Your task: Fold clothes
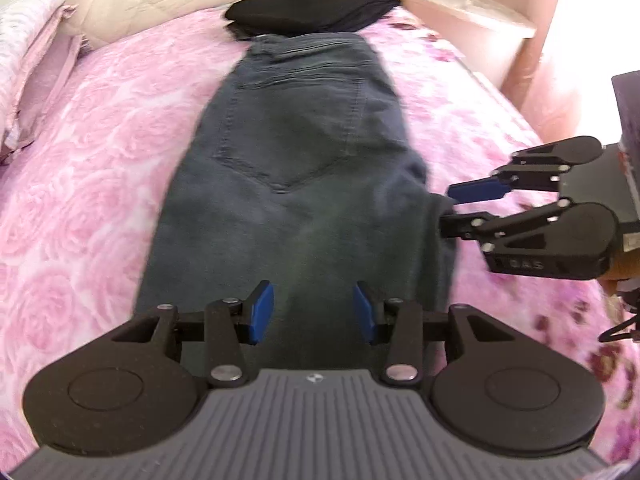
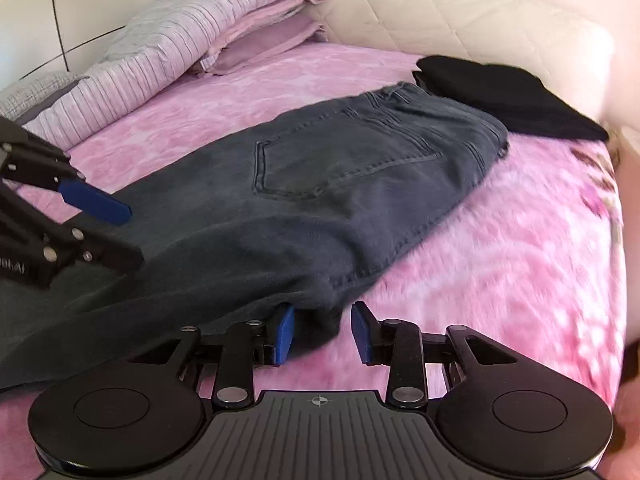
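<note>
Dark grey jeans (image 1: 296, 168) lie flat on the pink bed, back pocket up, waistband at the far end. They also show in the right wrist view (image 2: 320, 200). My left gripper (image 1: 314, 312) is open just above the jeans' near part, nothing between its blue pads. My right gripper (image 2: 323, 334) is open at the jeans' side edge, and a fold of denim lies between its pads. It shows in the left wrist view (image 1: 448, 210) at the jeans' right edge. The left gripper shows at the left of the right wrist view (image 2: 134, 236), over the jeans.
A folded black garment (image 1: 308, 8) lies beyond the waistband, also in the right wrist view (image 2: 508, 96). The pink rose bedspread (image 1: 80, 168) surrounds the jeans. Striped bedding and pillows (image 2: 180, 40) are stacked at the far left. A pale nightstand (image 1: 464, 16) stands beside the bed.
</note>
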